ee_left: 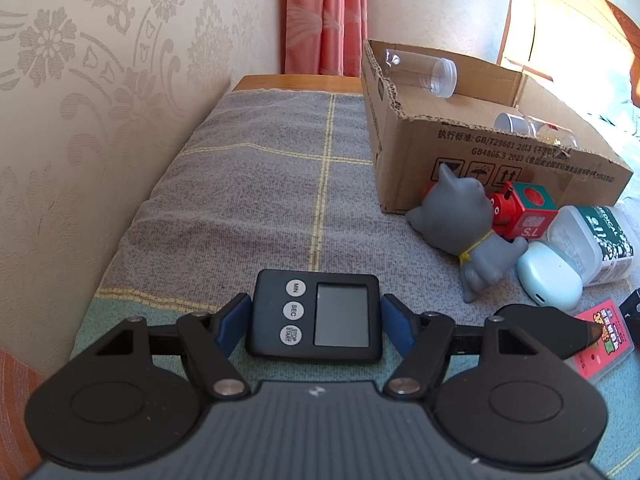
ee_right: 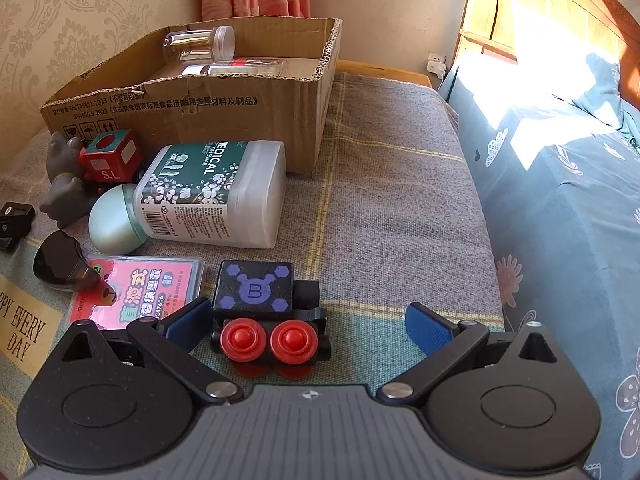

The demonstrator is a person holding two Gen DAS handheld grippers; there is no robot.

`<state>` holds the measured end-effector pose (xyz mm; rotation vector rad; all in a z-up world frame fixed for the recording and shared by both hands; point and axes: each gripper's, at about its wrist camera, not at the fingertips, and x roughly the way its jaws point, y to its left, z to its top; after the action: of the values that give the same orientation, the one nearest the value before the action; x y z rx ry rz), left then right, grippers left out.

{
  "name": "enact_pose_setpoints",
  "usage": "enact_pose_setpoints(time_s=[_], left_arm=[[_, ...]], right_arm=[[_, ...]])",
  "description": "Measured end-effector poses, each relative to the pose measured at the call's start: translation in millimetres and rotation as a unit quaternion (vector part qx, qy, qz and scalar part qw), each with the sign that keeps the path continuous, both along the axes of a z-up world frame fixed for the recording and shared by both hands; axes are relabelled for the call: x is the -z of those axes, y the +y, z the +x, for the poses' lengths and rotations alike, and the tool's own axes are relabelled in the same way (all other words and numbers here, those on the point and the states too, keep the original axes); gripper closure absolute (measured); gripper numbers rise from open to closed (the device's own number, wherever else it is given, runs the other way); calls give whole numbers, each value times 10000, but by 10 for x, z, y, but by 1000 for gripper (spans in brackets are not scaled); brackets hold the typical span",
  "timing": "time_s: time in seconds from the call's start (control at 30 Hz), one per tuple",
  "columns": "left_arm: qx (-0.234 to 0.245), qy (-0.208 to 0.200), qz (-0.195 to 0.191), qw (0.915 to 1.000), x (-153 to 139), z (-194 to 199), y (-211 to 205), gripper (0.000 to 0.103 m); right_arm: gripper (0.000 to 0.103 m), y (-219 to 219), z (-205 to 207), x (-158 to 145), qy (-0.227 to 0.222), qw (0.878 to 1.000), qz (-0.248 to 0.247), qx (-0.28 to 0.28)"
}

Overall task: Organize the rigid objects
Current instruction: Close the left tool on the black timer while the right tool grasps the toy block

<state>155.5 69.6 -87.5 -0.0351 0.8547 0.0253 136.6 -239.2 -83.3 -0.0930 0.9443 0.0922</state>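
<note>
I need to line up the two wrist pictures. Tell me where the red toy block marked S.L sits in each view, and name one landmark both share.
Left wrist: the red S.L block lies at right of centre, behind the grey cat figure.
Right wrist: it lies at upper left, left of the cotton swab bottle.
Shared landmark: the cardboard box right behind it.

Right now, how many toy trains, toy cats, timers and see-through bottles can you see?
Toy trains: 2, the red train and the black train
Toy cats: 1, the grey cat
Timers: 1, the timer in the left gripper
See-through bottles in the cardboard box: 2, the upper bottle and the lower bottle
Total: 6
</note>
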Motion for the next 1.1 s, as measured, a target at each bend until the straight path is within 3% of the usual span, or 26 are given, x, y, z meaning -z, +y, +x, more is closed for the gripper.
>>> enact_pose_setpoints(time_s=[0.3, 0.47, 0.6, 0.9, 1.1], left_arm=[[43, -23, -9, 10000, 2, -14, 7, 33], [55, -28, -14, 10000, 4, -19, 8, 33], [56, -18, -15, 10000, 3, -24, 9, 33], [50, 72, -25, 10000, -3, -2, 5, 33], [65, 116, -31, 9999, -3, 42, 10, 34]], right_arm=[[0, -238, -66, -15, 206, 9995, -72, 214], [2, -76, -44, -26, 69, 9988, -324, -372], [17, -80, 81, -63, 169, 9964, -67, -823], [31, -26, 214, -127, 395, 9870, -196, -1545], [43, -25, 248, -148, 570, 9838, -113, -1699]])
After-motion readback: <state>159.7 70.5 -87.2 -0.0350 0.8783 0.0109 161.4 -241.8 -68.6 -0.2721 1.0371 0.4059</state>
